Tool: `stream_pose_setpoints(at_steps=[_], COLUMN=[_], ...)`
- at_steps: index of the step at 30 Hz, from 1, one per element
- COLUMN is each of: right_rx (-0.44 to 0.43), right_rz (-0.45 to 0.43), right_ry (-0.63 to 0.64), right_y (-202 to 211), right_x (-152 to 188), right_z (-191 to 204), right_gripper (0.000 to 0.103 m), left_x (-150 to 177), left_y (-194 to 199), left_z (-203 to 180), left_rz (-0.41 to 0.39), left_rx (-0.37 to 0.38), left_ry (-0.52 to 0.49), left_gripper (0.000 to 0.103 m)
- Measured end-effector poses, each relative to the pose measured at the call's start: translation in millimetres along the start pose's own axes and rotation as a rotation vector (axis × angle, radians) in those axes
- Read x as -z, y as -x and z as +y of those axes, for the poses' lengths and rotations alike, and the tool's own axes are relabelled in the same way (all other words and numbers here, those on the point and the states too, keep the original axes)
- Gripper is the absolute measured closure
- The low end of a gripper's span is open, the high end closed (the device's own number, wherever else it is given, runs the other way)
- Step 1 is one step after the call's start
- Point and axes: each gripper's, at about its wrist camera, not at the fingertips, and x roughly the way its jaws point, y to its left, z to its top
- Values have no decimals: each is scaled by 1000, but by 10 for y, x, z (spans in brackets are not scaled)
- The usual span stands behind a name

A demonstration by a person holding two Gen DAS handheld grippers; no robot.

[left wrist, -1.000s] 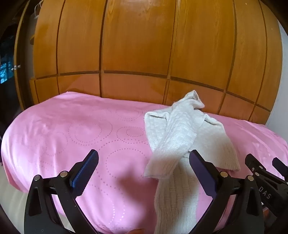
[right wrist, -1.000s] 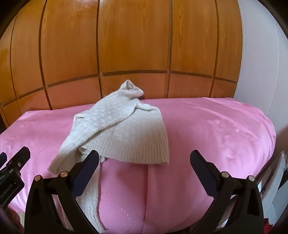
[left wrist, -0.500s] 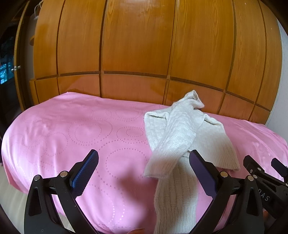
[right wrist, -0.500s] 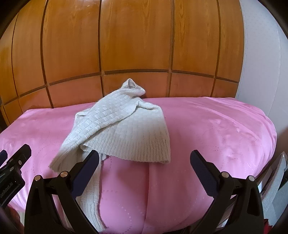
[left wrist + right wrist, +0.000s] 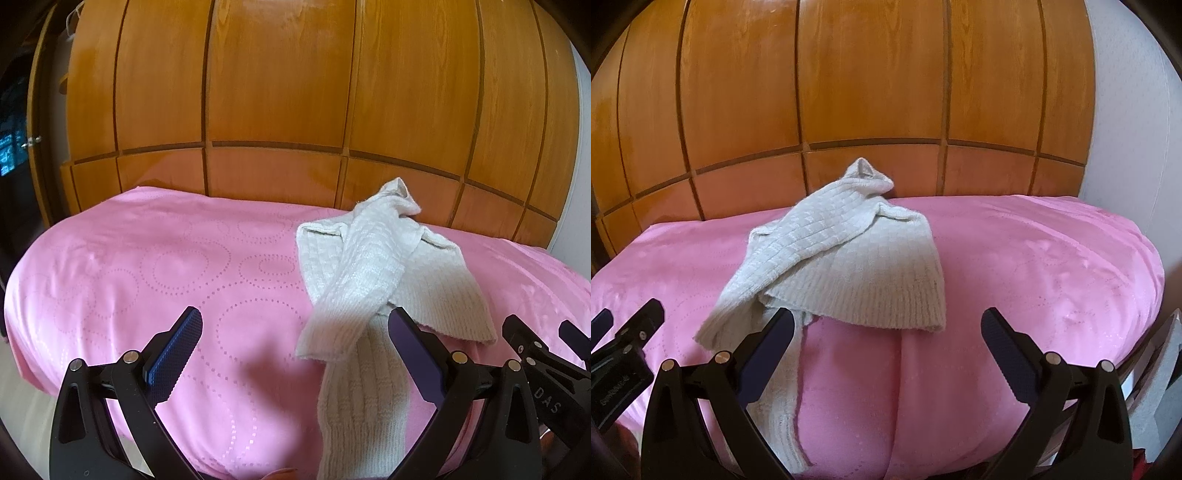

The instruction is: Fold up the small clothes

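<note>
A cream knitted sweater [image 5: 373, 266] lies crumpled on the pink bedspread [image 5: 155, 273], with one sleeve hanging over the near edge. In the right wrist view the same sweater [image 5: 849, 266] sits left of centre, its ribbed hem facing me. My left gripper [image 5: 295, 339] is open, held above the near edge of the bed, with the hanging sleeve just inside its right finger. My right gripper [image 5: 886, 339] is open too, hovering in front of the hem, nothing between its fingers. Each gripper shows at the edge of the other's view.
A tall wooden panelled wardrobe [image 5: 280, 92] stands right behind the bed. A pale wall [image 5: 1130, 122] rises at the right. The bedspread [image 5: 1052, 258] spreads right of the sweater. Some grey and white things [image 5: 1156, 387] lie beside the bed at lower right.
Both grippers have drifted only slightly; the sweater looks a little lower and closer in the right wrist view. Both stay open and the sweater has not moved.
</note>
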Motion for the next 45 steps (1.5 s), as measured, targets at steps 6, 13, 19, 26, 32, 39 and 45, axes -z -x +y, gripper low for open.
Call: stream_pose_setpoints(at_steps=[6,13,19,26,32,39,45], right_rx=[-32,-50,-56,-64,-96,-165,-254], right_rz=[11,23,31,44,53,70,145], right_ry=[14,7,-6,-17,-29,-68,-107], right_y=[-12,-52,-78,-106,-77,-6,-122], right_x=[22,29,42,66,113,210,274], right_z=[48,38,5,-20,-75,-156,-221], right_gripper=[2,2,2,2,2,2,2], left_x=[10,4,16,25,38,33,51], left_y=[-42,-102,-148,-208,-228,-295,-429], left_z=[25,15,15,-11,-13,-12,87], left_rz=[16,29,42,56,60,78,123], left_rx=[-7,-16,-24,-30,-34,-37,-47], left_ry=[4,0,1,-10,-13,-9,23], left_gripper=[3,3,3,3,3,3,3])
